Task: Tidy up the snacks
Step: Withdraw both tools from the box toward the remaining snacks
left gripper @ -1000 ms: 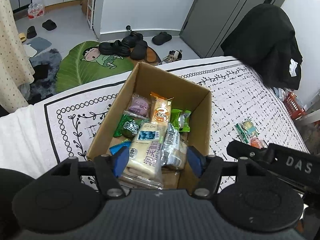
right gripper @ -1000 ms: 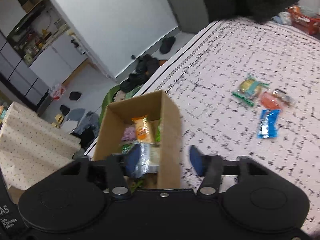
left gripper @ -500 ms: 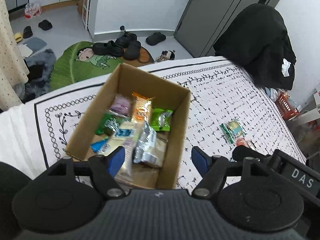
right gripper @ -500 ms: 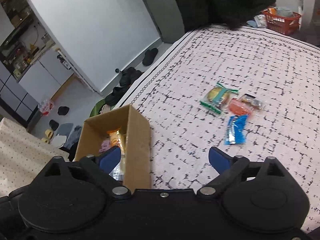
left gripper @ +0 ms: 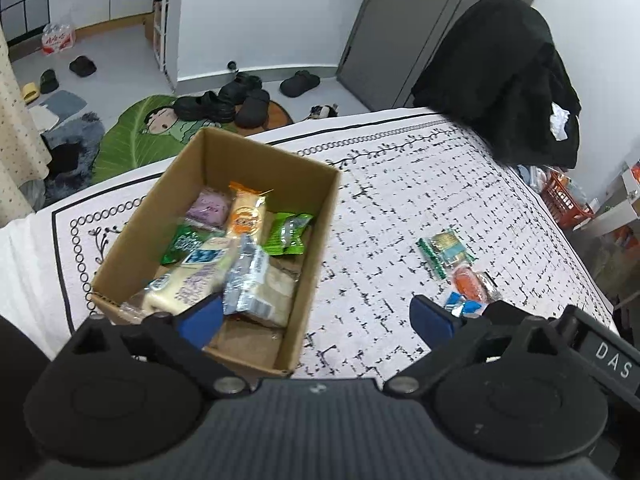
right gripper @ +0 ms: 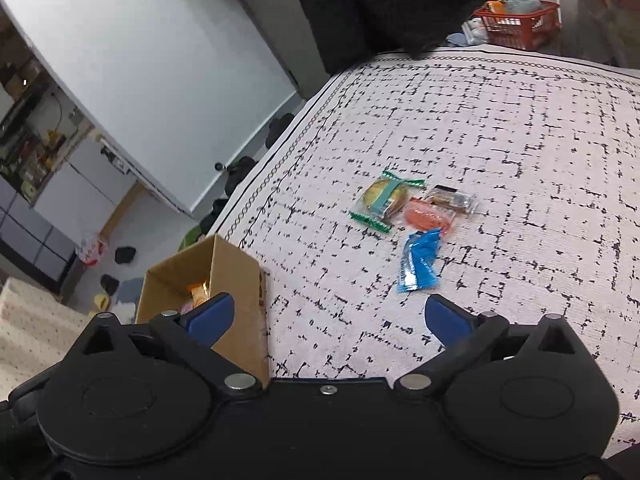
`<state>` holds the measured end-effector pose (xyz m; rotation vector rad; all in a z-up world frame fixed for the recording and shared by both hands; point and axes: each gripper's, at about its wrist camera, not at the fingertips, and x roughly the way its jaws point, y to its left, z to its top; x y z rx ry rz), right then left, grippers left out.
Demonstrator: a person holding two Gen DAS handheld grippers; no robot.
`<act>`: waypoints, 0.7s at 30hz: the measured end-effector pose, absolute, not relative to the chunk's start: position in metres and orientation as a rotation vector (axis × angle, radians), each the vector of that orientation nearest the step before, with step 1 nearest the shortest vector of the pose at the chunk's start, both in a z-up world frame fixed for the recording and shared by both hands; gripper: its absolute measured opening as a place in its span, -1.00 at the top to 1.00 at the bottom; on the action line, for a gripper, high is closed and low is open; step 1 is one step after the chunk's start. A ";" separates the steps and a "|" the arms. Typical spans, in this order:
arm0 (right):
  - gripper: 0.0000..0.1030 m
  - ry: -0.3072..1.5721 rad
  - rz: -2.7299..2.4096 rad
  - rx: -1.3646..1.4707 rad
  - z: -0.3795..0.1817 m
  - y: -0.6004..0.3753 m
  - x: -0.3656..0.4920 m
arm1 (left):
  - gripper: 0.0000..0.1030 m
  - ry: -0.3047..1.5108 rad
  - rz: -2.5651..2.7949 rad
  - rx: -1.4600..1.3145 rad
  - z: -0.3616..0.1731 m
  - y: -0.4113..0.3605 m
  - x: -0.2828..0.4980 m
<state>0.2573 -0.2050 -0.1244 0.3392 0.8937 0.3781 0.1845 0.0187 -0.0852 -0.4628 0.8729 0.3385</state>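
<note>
Both tongs are spread wide and carry nothing. The right gripper [right gripper: 326, 314] points at the loose snacks, probably to take one next; the left gripper [left gripper: 316, 316] hovers over the near right corner of the cardboard box [left gripper: 316, 248]. The box is stiff and rectangular, already holding crinkly foil and plastic packets. To its right, well apart on the woven patterned cloth [right gripper: 520, 128], lie a shiny blue packet [right gripper: 418, 261], an orange packet [right gripper: 429, 216] and a green-edged packet [right gripper: 382, 200], close together.
</note>
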 end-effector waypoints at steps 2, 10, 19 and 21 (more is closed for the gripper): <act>-0.99 0.884 0.374 0.337 -0.124 -0.211 0.257 | -0.99 0.860 0.326 -0.460 -0.084 0.013 0.186; -0.99 0.889 0.332 0.360 -0.133 -0.241 0.262 | -1.00 0.829 0.301 -0.446 -0.084 -0.006 0.189; -0.95 0.918 0.297 0.405 -0.147 -0.280 0.266 | -1.00 0.889 0.276 -0.389 -0.091 -0.033 0.199; -0.95 0.925 0.281 0.410 -0.152 -0.287 0.266 | -0.99 0.901 0.306 -0.351 -0.094 -0.041 0.200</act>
